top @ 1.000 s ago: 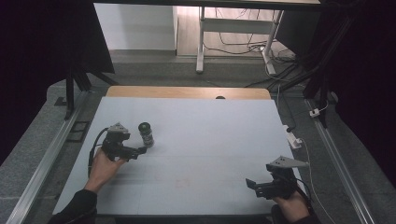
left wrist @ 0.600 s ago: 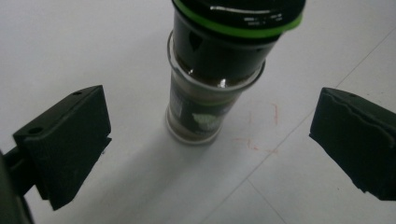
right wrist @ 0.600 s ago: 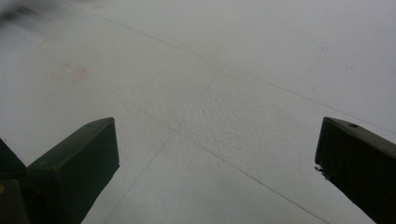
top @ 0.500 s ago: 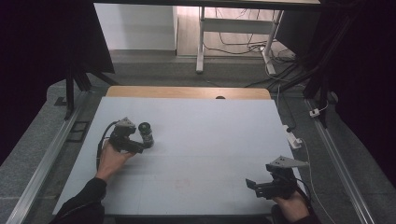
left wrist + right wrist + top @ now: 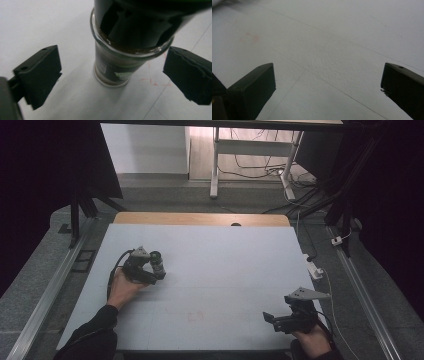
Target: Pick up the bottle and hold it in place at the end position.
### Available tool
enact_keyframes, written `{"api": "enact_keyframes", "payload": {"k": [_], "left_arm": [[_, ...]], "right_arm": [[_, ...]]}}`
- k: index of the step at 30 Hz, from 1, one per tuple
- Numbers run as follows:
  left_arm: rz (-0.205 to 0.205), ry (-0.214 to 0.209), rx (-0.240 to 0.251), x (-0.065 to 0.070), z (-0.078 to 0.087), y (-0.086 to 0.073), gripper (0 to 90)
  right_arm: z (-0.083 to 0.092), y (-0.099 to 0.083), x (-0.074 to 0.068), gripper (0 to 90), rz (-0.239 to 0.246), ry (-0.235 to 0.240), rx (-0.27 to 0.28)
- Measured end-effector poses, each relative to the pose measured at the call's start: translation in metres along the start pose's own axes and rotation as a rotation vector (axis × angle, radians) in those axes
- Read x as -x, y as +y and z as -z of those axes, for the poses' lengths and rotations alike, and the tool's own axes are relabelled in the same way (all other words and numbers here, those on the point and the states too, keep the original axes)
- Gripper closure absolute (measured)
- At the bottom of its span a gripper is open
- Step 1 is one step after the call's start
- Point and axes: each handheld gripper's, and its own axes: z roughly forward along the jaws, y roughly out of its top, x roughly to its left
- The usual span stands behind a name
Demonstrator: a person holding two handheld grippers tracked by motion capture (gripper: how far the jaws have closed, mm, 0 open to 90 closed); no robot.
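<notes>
Left gripper [image 5: 156,271] lined up on the jar [image 5: 158,261], grasp not yet made.

On the white tabletop [image 5: 225,270], the upright jar [image 5: 117,62] stands between the left jaws, which are spread and clear of it on both sides; closing on the glass looks next. The right gripper [image 5: 272,318] rests well apart, jaws spread over bare tabletop [image 5: 324,50].

The right gripper [image 5: 327,85] has its two black jaws spread wide, one rising at the lower left and one at the lower right, with nothing between them. Below lies the pale table [image 5: 342,37], crossed by thin dark lines. A faint reddish smudge [image 5: 249,37] marks it at upper left.
</notes>
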Motion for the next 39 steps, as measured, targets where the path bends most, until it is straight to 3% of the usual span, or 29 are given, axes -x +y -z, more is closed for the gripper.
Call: {"api": "enact_keyframes", "payload": {"k": [2,4,5,6,7,13,16,29,36,39], "left_arm": [[-0.009,0.001,-0.007,-0.001,-0.001,-0.001,16.1],[-0.028,-0.004,-0.018,-0.001,-0.001,-0.001,19.5],[-0.033,0.000,-0.020,-0.001,-0.001,-0.002,26.2],[-0.038,-0.002,-0.022,-0.001,-0.001,-0.002,26.2],[-0.040,-0.006,-0.018,-0.001,-0.001,-0.002,33.4],[-0.054,-0.044,-0.020,0.000,-0.002,-0.001,44.5],[-0.062,-0.024,-0.023,0.000,-0.001,0.000,52.5],[-0.046,-0.015,-0.047,0.004,-0.001,0.005,53.6],[-0.111,-0.032,-0.035,0.015,0.001,0.015,53.6],[-0.120,-0.029,-0.039,0.022,0.002,0.021,53.6]], "right_arm": [[0.000,0.000,0.000,0.0,0.000,0.000,0.000],[0.000,0.000,0.000,0.0,0.001,0.000,-0.001],[0.000,0.000,0.000,0.0,0.002,0.000,0.000],[0.000,0.000,0.000,0.0,0.002,0.000,0.000],[0.000,0.000,0.000,0.0,0.002,0.000,-0.001],[0.000,0.000,0.000,0.0,0.002,0.001,-0.001],[0.000,0.000,0.000,0.0,0.005,0.002,-0.001],[0.000,0.000,0.000,0.0,0.006,0.004,-0.002],[0.000,0.000,0.000,0.0,0.005,0.005,-0.001],[0.000,0.000,0.000,0.0,0.004,0.005,0.000]]}}
